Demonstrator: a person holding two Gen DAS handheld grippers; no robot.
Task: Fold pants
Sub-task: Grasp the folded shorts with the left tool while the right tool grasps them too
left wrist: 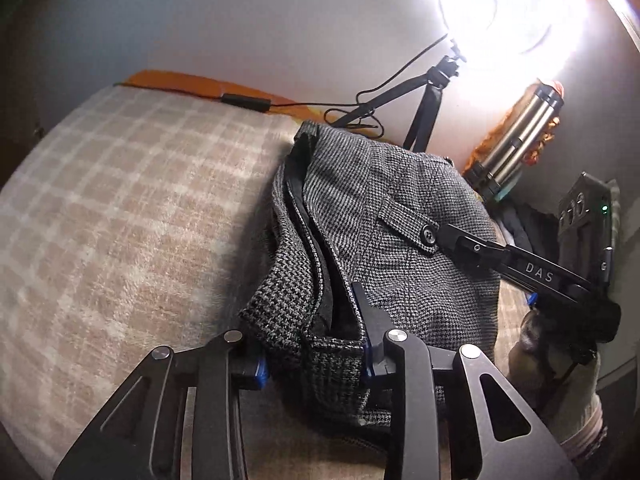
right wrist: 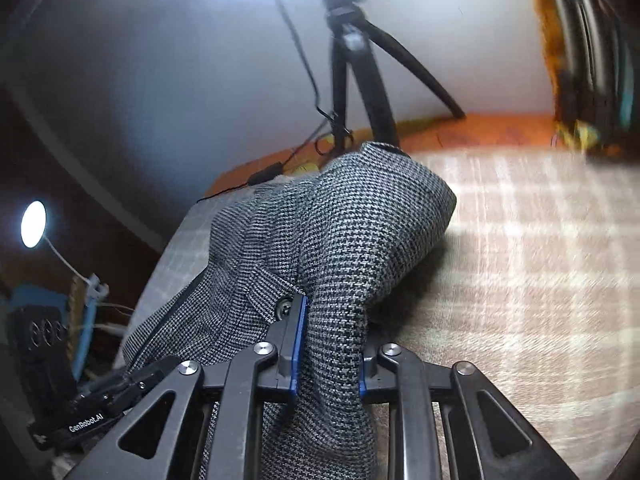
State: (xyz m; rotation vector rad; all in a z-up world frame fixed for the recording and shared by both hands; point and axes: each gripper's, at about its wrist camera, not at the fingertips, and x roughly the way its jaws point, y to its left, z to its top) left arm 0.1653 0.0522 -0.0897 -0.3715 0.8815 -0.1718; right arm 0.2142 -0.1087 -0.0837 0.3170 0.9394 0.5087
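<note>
Grey houndstooth pants (left wrist: 372, 232) lie bunched on a beige checked blanket (left wrist: 120, 208). My left gripper (left wrist: 312, 364) is shut on the waistband edge of the pants near the bottom of the left wrist view. The right gripper (left wrist: 440, 232) shows there too, reaching in from the right by a pocket button. In the right wrist view my right gripper (right wrist: 328, 360) is shut on a thick fold of the pants (right wrist: 340, 232), lifted off the blanket (right wrist: 520, 260). The left gripper's body (right wrist: 100, 400) shows at lower left.
A black tripod (left wrist: 424, 108) with a bright ring light (left wrist: 508, 12) stands behind the pants, its cable trailing over an orange surface (left wrist: 180, 80). A steel flask (left wrist: 516, 140) stands at the right. The tripod (right wrist: 360, 72) also shows in the right wrist view.
</note>
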